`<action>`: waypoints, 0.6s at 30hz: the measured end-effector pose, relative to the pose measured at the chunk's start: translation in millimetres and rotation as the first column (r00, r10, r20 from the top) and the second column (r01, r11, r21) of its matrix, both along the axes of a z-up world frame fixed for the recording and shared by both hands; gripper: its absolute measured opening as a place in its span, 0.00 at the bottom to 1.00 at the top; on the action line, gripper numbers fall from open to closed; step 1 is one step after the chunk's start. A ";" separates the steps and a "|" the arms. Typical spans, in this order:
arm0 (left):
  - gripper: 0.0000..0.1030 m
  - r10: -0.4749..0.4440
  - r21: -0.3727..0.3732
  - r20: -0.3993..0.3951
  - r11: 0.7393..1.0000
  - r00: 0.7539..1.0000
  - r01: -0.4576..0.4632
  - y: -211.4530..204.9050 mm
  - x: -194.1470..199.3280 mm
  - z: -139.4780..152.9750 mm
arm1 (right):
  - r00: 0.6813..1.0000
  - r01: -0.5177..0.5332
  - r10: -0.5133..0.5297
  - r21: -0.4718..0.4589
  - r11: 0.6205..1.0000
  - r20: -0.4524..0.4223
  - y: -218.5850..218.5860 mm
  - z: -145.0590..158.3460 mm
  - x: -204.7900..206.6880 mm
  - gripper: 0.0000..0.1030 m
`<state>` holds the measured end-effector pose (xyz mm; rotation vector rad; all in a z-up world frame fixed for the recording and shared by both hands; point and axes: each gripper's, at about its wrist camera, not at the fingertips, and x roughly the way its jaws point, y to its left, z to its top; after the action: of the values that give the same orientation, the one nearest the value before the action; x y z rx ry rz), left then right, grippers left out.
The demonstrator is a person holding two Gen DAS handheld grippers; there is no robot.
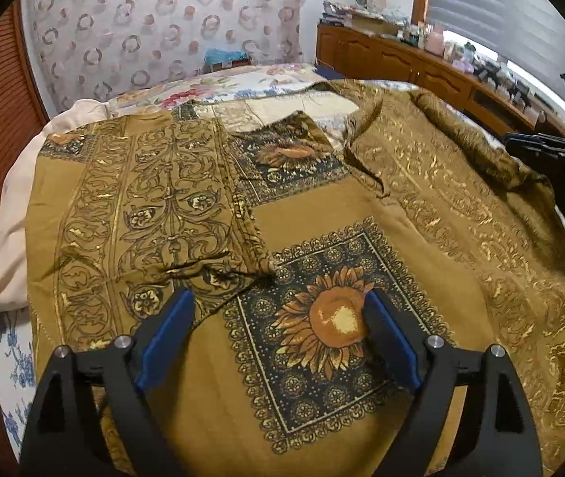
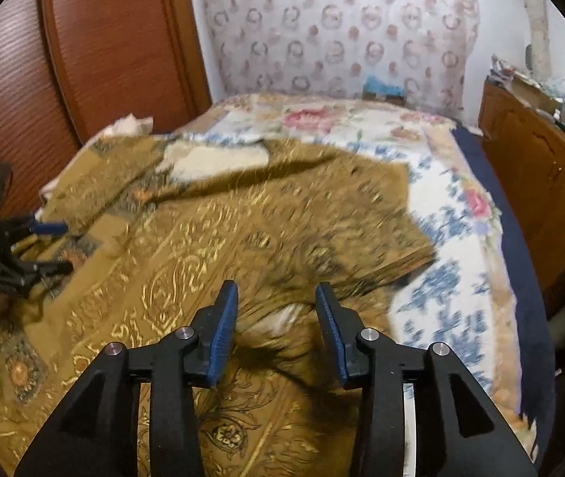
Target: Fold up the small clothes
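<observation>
Lying on one bed (image 2: 453, 206), one patterned garment (image 1: 322, 214); left gripper (image 1: 278, 310) wide, right gripper (image 2: 276, 298) half-open, empty.

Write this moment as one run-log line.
left gripper: open, empty | right gripper: open, empty | mustard patterned garment: partly folded on bed

Bed (image 2: 461, 238) under patterned cloth (image 1: 322, 214)

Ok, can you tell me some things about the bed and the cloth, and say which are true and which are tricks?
1. The brown cloth has a sunflower on it. True.
2. The left gripper is squeezing the cloth. False: its jaws are wide open, nothing pinched.
3. The bedspread has flowers. True.
4. The right gripper is shut tight. False: there is a gap between its fingers.
</observation>
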<state>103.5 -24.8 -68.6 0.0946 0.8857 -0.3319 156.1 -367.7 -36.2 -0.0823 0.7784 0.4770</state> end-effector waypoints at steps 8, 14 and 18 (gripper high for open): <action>0.85 0.024 -0.039 0.072 0.999 0.997 -0.021 3.9 -17.6 18.4 | 0.991 0.136 -0.136 -0.019 0.990 -0.008 -39.9 2.3 32.3 0.41; 0.85 0.028 -0.066 0.108 0.998 0.994 -0.021 1.5 -26.4 28.9 | 0.975 0.208 -0.209 -0.017 0.978 -0.078 -61.2 -16.2 59.1 0.46; 0.85 0.020 -0.076 0.124 0.997 0.992 -0.010 -3.0 -32.8 34.2 | 0.969 0.216 -0.214 0.000 0.976 -0.126 -66.1 -24.8 70.8 0.47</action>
<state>70.7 -27.8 -34.4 0.0383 0.7489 -0.3412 226.9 -433.8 -60.9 0.0459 0.8961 0.2828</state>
